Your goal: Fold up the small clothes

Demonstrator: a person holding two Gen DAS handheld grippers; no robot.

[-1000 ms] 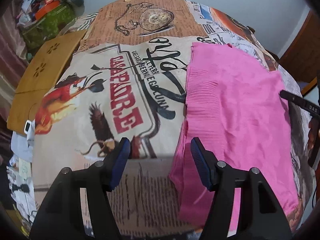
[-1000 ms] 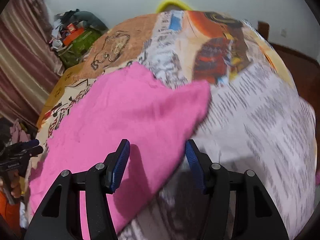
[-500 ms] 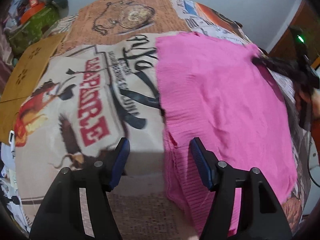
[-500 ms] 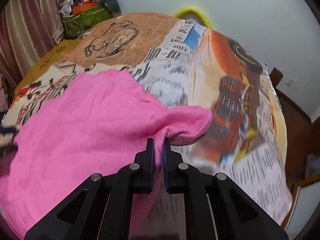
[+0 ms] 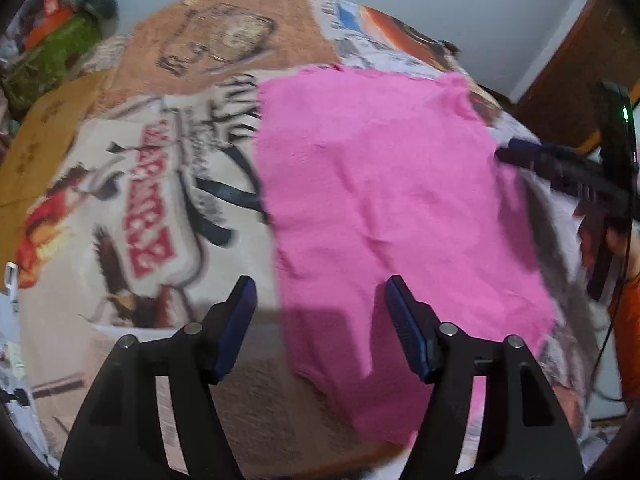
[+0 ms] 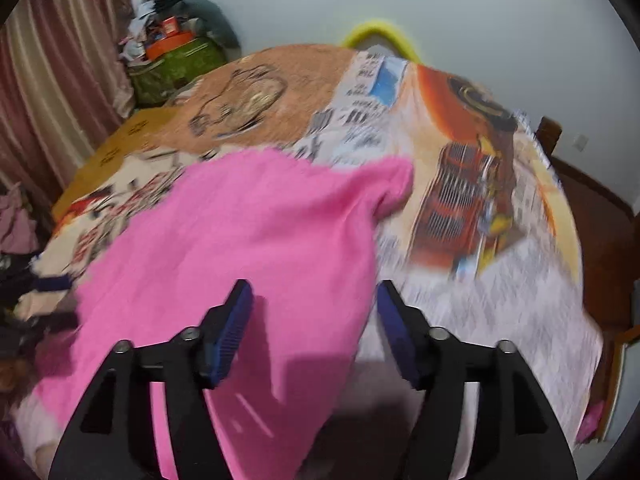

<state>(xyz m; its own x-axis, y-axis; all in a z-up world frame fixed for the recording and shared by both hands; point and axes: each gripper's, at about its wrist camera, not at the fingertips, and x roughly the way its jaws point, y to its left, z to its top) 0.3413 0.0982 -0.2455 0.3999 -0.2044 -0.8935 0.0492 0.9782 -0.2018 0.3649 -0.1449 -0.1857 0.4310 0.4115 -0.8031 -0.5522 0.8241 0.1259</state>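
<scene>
**Right wrist view: both claws open over the pink garment**

Right wrist view has the pink garment (image 6: 248,240) spread on a bed covered with a printed bedspread (image 6: 480,280). The right claw (image 6: 310,328) stands open above the garment's right-hand edge: its left pad is over pink cloth, its right pad over the bedspread just beside that edge. Its jaws have just been opening, and nothing is pinched between them now; the cloth lies below, free. A sleeve-like lobe (image 6: 390,180) of the garment juts out ahead and to the right of this claw.

From the left wrist view, the left claw (image 5: 318,322) is also open and empty, straddling the garment's opposite, left-hand edge (image 5: 276,264), with pink cloth under its right pad and bedspread under its left. The garment runs lengthwise away from both claws towards the far side of the bed, so each hand sits at one long side near the close end.

I judge the next fold turns on the right claw, which is nearer the loose lobe and would need to bring it inward across the body.

Only the left wrist view shows the whole outline, roughly rectangular, and the other claw at the far edge (image 5: 560,164). Only the right wrist view shows the lobe's rounded, slightly raised end. Both views are motion-blurred, so fine creases cannot be told.
</scene>
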